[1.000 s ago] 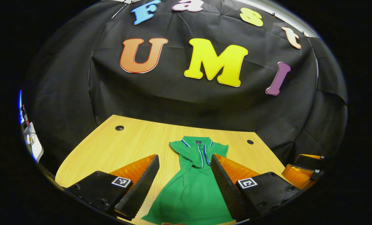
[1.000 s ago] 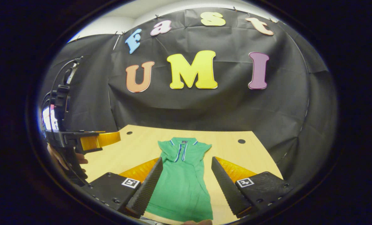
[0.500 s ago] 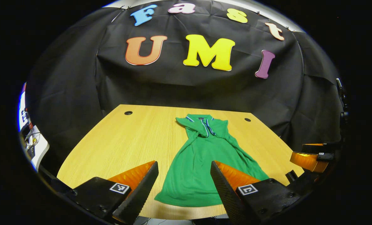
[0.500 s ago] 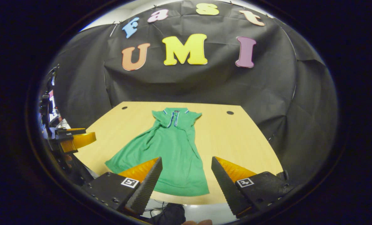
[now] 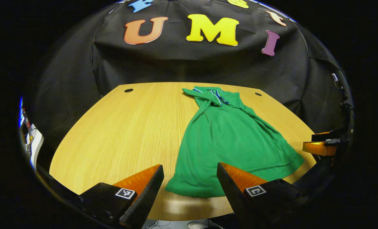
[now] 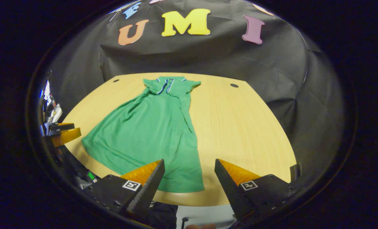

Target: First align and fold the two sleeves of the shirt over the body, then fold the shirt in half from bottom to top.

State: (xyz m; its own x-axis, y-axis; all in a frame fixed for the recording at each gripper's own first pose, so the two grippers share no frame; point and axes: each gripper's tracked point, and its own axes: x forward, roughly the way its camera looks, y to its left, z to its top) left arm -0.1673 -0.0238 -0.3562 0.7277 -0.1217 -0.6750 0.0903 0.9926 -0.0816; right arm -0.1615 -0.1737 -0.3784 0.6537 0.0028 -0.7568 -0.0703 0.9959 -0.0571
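Sleeve step not started: we hover at the near table edge, both tongs released and empty.
Green shirt [image 5: 230, 140] lies collar-away on the wood-grain table [image 5: 119, 127], soft knit, hem flared and rumpled, striped collar. Left gripper [image 5: 189, 190] and right gripper [image 6: 189, 184] hang spread above the hem. Our guess: next we reach forward to the short sleeves [image 6: 192, 85] near the collar and pinch each.
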